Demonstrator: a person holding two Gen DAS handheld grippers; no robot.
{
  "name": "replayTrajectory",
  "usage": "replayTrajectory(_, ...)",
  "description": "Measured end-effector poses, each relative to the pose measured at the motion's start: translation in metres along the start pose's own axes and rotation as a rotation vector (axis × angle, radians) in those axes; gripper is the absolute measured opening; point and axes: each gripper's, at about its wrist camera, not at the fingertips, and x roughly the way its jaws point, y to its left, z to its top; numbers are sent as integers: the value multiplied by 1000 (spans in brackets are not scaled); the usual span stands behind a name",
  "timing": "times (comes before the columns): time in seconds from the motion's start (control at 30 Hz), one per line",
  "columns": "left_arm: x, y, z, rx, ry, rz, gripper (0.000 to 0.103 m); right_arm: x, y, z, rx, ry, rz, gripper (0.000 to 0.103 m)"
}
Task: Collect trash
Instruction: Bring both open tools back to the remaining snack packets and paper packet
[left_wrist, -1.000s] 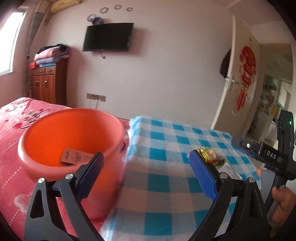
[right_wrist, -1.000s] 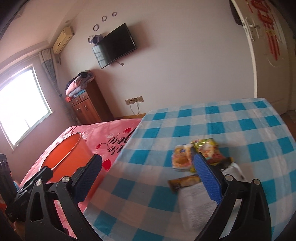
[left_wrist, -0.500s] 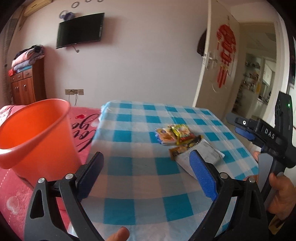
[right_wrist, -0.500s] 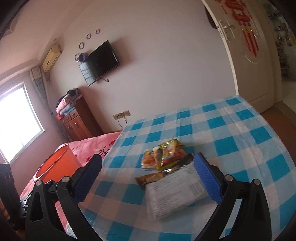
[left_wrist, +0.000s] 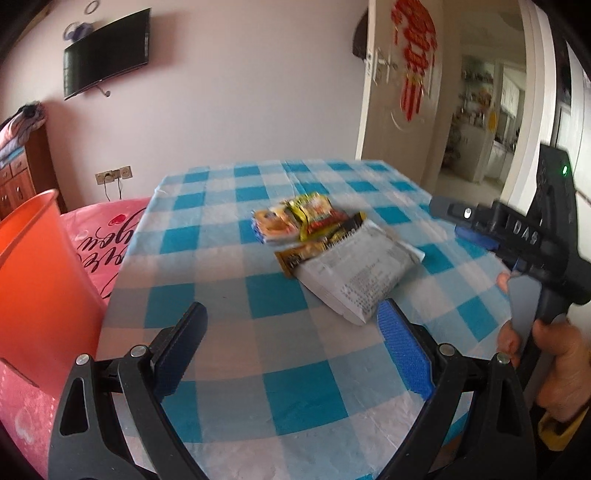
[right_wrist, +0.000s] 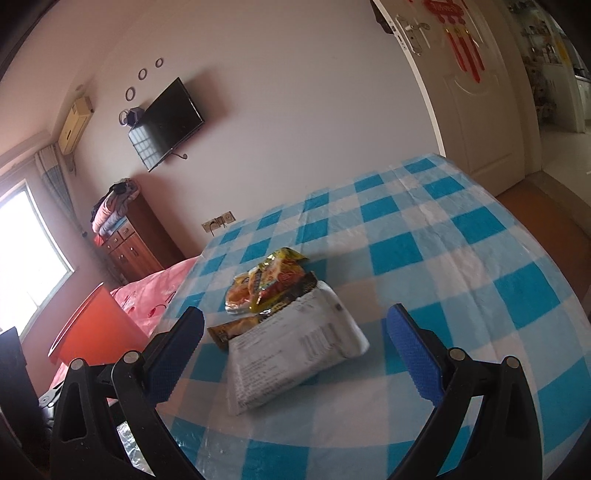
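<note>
2 hand-held grippers, left (left_wrist: 291, 345) and right (right_wrist: 295, 349), gape empty; white packet (right_wrist: 291, 347) half-hides brown wrapper (right_wrist: 231, 329).

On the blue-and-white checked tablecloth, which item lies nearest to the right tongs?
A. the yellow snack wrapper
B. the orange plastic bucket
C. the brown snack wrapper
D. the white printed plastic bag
D: the white printed plastic bag lies directly between the open pads of the right tongs, with the other wrappers behind it.

Glossy crinkled plastic wrappers (left_wrist: 314, 225) (foil-bright) on smooth, faintly shiny checked tablecloth (left_wrist: 295, 387)
</note>
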Motion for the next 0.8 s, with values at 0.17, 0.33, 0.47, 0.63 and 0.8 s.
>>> replayTrajectory(0.17,16,-22,-1,70,45,2,94,2,-13,-2,28,32,-7,98)
replayTrajectory(0.33,33,-42,0,142,86,-38,94,6,-24,-1,48,72,-57,98)
replayTrajectory(0.47,48,-52,9,168,127,-99,94,7,-39,0,86,95,-65,98)
replayTrajectory(0.63,75,-68,21,304,192,-123,94,7,-57,2,132,103,-52,98)
replayTrajectory(0.8,100,-75,38,389,253,-159,94,13,-65,0,148,135,2,98)
